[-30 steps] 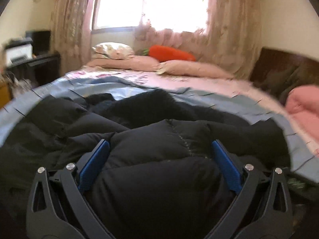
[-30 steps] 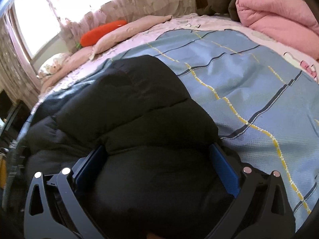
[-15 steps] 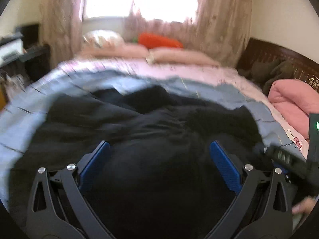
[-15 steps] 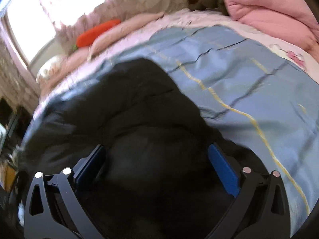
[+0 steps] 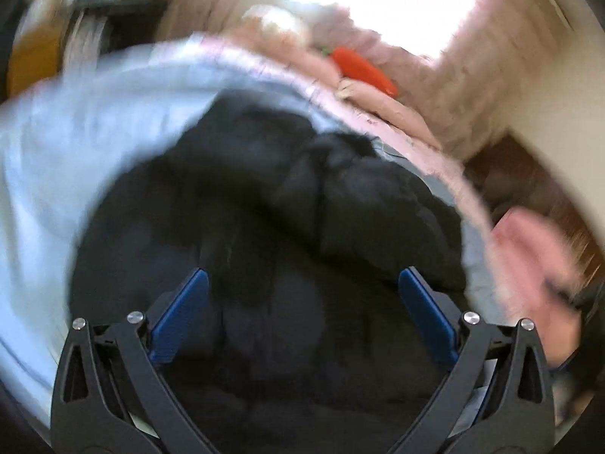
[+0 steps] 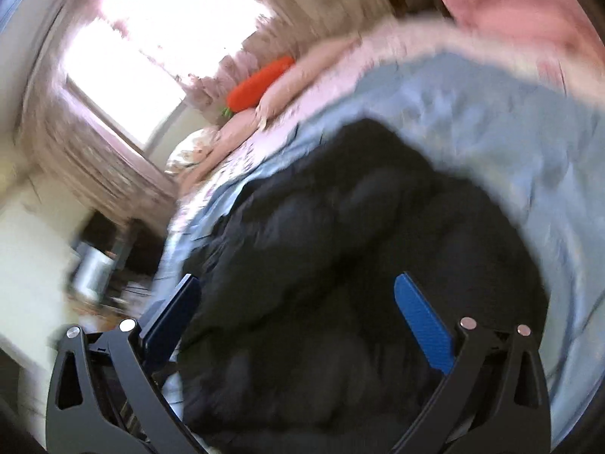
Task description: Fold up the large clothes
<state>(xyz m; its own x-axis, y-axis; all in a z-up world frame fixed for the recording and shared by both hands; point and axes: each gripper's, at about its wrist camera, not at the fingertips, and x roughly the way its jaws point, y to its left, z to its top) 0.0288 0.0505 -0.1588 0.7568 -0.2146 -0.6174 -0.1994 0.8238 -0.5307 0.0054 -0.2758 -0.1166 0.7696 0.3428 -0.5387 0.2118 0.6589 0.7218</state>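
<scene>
A large black puffy jacket (image 5: 287, 219) lies bunched on a light blue bedsheet (image 5: 75, 143). It also fills the lower middle of the right wrist view (image 6: 340, 265). My left gripper (image 5: 302, 283) hovers above the jacket with its blue pads wide apart and nothing between them. My right gripper (image 6: 297, 295) is also above the jacket, jaws wide apart and empty. Both views are motion-blurred.
Pink pillows (image 5: 382, 106) and an orange carrot-shaped cushion (image 5: 363, 72) lie at the head of the bed under a bright curtained window (image 6: 151, 38). A pink folded quilt (image 6: 522, 3) sits at the right side. Dark furniture (image 6: 106, 249) stands left of the bed.
Both grippers have risen and tilted away from the jacket, so more of the bed shows around it. Both stay open. The views have rolled sideways and blurred.
</scene>
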